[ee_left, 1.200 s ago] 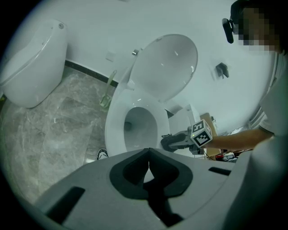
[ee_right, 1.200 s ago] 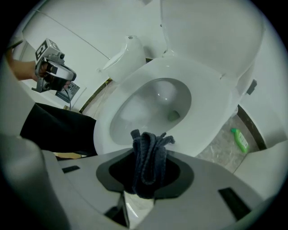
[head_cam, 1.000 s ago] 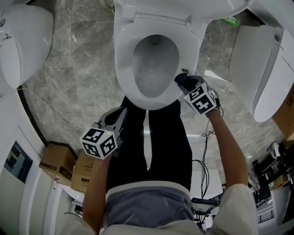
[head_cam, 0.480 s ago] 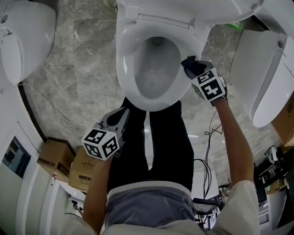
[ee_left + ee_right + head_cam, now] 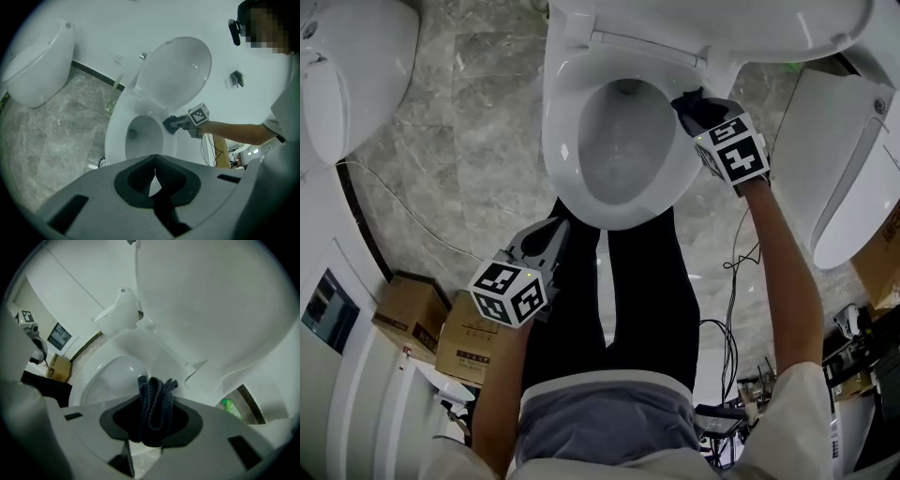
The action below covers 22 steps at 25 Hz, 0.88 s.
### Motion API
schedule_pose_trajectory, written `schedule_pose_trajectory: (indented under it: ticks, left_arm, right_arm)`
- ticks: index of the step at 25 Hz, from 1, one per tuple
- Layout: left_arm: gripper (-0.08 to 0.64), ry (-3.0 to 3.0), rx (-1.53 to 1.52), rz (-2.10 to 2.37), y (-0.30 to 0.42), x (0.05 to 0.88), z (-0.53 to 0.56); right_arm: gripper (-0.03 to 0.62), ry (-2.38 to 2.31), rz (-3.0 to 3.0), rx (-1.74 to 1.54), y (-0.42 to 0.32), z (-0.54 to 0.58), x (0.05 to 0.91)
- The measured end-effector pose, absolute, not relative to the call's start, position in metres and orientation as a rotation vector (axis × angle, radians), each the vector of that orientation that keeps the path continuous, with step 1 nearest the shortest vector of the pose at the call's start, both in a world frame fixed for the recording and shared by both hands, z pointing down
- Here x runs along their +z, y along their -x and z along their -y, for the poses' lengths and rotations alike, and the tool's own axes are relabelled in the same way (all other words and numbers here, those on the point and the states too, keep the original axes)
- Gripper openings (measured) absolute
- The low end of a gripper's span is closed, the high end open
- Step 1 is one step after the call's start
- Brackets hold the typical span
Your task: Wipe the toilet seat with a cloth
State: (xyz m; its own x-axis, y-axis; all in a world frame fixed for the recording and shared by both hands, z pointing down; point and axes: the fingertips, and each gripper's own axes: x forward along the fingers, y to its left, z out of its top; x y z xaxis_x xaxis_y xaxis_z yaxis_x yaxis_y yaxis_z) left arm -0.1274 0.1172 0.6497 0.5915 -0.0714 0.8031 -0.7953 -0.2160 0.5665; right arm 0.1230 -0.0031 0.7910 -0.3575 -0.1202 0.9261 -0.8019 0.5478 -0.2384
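Observation:
The white toilet seat (image 5: 567, 141) rings the open bowl at the top of the head view, with its lid (image 5: 176, 75) raised behind it. My right gripper (image 5: 689, 105) is shut on a bunched dark cloth (image 5: 696, 111) and presses it on the seat's right side, close to the hinge. In the right gripper view the cloth (image 5: 154, 397) fills the gap between the jaws of that gripper (image 5: 152, 414), above the seat (image 5: 93, 376). My left gripper (image 5: 553, 227) hangs shut and empty over the person's dark trousers, short of the bowl's front; its jaws (image 5: 154, 163) meet.
Other white toilets stand at the left (image 5: 347, 66) and right (image 5: 844, 159). Cardboard boxes (image 5: 412, 319) sit on the marble floor at lower left. Cables (image 5: 727, 300) trail at lower right. A green object (image 5: 229, 408) lies on the floor behind the toilet.
My right gripper has slid the cloth along the seat's right side from near the front toward the hinge. The left gripper has stayed where it was.

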Motion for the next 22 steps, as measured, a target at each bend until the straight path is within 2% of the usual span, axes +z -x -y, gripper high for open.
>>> schedule_pose_trajectory:
  ticks: [22]
  left_arm:
    - [0.011, -1.678, 0.748, 0.737, 0.146, 0.64, -0.099]
  right_arm:
    - [0.112, -0.953, 1.868, 1.1, -0.067, 0.058, 0.791]
